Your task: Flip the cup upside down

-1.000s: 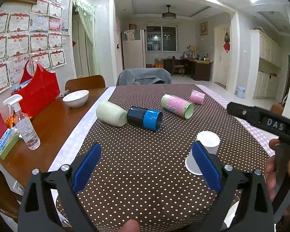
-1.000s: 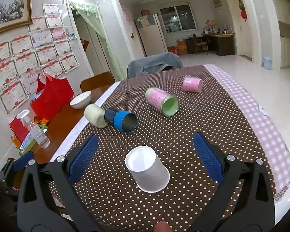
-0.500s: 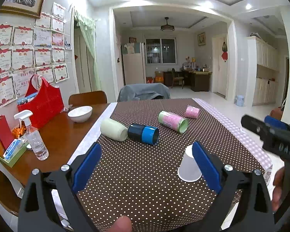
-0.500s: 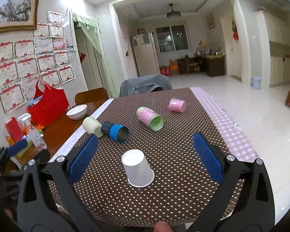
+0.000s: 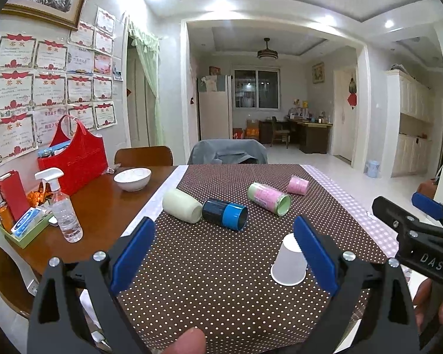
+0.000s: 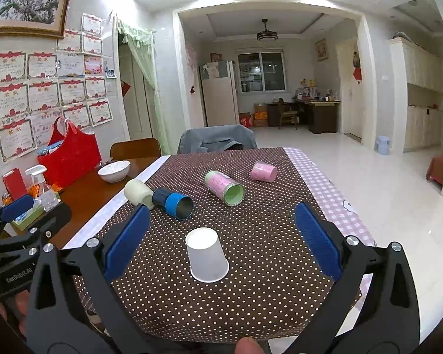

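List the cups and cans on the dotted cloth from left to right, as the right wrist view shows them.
cream cup → blue can → white paper cup → green-and-pink can → pink cup

Clearly a family home's dining room: wooden surface [image 5: 103,206] under a dotted cloth [image 5: 221,265], chairs [image 5: 143,156] around it, framed award certificates [image 5: 50,88] on the wall, fridge [image 5: 214,112] and desk [image 5: 313,132] beyond the doorway, ceiling lamp [image 5: 267,54] overhead.
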A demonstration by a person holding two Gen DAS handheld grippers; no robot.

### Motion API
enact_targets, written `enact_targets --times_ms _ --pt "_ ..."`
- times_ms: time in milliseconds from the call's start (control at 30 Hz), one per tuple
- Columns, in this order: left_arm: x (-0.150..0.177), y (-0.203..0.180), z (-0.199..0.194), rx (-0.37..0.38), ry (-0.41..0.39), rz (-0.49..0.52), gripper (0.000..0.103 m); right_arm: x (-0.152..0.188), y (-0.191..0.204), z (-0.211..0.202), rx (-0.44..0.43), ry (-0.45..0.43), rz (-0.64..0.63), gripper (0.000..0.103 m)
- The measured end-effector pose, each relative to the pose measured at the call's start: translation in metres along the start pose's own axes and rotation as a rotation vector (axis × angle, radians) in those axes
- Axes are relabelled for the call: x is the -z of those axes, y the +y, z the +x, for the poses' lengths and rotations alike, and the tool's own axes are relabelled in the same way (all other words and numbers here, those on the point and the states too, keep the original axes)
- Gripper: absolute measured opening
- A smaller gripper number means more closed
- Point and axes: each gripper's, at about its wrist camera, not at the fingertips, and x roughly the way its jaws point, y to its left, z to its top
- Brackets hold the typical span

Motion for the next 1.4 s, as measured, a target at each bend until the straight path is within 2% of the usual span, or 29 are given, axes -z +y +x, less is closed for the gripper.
enact_targets --times_ms 533,1400 --pt "-0.002 -0.003 -0.014 -0.006 -0.036 -0.003 0.093 0.0 0.005 -0.009 0.003 -0.021 -0.018 0.097" --pt "-0.003 -0.004 -0.018 -0.005 -0.044 -0.01 0.093 -0.001 0.006 -0.007 -0.007 -0.012 -0.015 0.097"
